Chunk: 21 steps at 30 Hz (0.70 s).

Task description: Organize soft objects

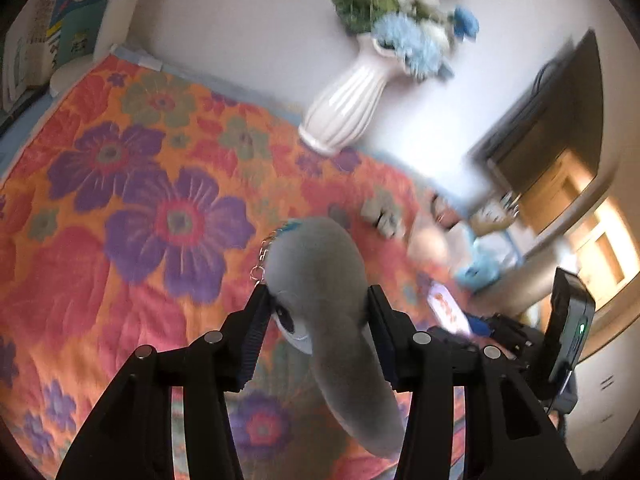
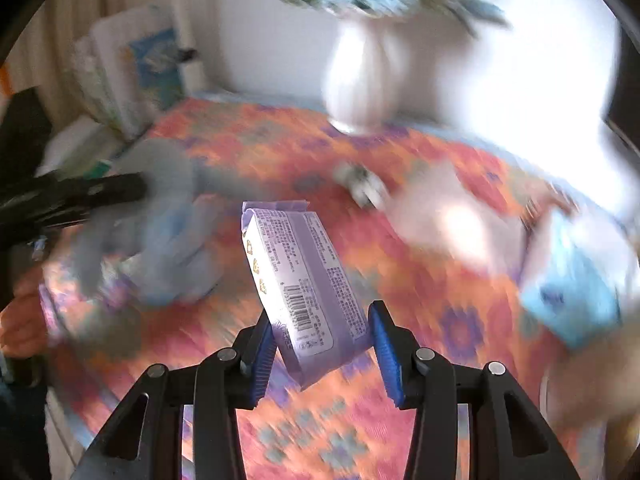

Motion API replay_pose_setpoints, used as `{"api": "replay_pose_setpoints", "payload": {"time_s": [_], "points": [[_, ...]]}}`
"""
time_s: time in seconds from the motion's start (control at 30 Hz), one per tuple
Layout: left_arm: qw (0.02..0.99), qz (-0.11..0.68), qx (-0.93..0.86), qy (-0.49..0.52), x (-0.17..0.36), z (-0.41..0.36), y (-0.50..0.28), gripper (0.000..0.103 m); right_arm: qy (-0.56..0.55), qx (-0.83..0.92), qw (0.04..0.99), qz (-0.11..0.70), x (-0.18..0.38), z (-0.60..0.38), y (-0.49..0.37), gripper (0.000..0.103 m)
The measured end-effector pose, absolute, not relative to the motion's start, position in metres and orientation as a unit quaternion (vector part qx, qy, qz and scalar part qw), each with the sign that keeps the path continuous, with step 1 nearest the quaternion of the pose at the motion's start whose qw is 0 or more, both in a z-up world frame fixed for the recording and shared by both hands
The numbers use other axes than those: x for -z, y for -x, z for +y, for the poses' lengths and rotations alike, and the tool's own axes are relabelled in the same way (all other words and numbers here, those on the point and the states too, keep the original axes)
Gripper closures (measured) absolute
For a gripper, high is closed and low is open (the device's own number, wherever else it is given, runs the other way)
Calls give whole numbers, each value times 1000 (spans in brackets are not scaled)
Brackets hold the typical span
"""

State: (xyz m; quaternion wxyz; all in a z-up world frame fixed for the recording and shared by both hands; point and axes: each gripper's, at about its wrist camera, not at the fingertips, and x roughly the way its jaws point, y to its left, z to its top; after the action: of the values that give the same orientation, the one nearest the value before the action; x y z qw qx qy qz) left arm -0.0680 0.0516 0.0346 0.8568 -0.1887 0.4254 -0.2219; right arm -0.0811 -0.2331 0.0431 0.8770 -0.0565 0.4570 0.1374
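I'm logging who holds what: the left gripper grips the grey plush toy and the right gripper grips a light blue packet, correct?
Not quite. In the right wrist view the right gripper grips a purple printed packet, not a light blue one. The left gripper does grip the grey plush toy, as the left wrist view shows.

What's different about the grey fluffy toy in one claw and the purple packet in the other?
The grey plush toy is rounded and furry, with an eye and a small chain; the purple packet is flat, smooth and printed with text and a barcode. The toy fills the left gripper side to side; the packet sits tilted in the right gripper. Both are held above the flowered cloth.
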Motion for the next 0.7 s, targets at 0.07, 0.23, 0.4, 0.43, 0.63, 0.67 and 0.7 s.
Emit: {"api": "replay_pose_setpoints", "payload": {"time_s": [0.07, 0.23, 0.4, 0.43, 0.63, 0.67, 0.7], "points": [[864, 436, 198, 157, -33, 53, 69, 53, 61, -108, 878, 462, -31, -236, 85, 59], [874, 443, 139, 142, -38, 71, 80, 45, 39, -127, 882, 452, -19, -240, 92, 47], [890, 410, 144, 141, -55, 67, 110, 17, -11, -150, 878, 455, -18, -248, 87, 32], [889, 406, 159, 142, -58, 61, 113, 12, -18, -154, 877, 455, -18, -248, 87, 31], [895, 433, 99, 30, -36, 0, 97, 1, -21, -159, 877, 454, -21, -246, 90, 23], [897, 436, 72, 12, -31, -6, 94, 1, -24, -162, 877, 452, -21, -247, 91, 23], [899, 435, 48, -10, -27, -11, 91, 1, -32, -171, 876, 450, -23, -249, 92, 23]]}}
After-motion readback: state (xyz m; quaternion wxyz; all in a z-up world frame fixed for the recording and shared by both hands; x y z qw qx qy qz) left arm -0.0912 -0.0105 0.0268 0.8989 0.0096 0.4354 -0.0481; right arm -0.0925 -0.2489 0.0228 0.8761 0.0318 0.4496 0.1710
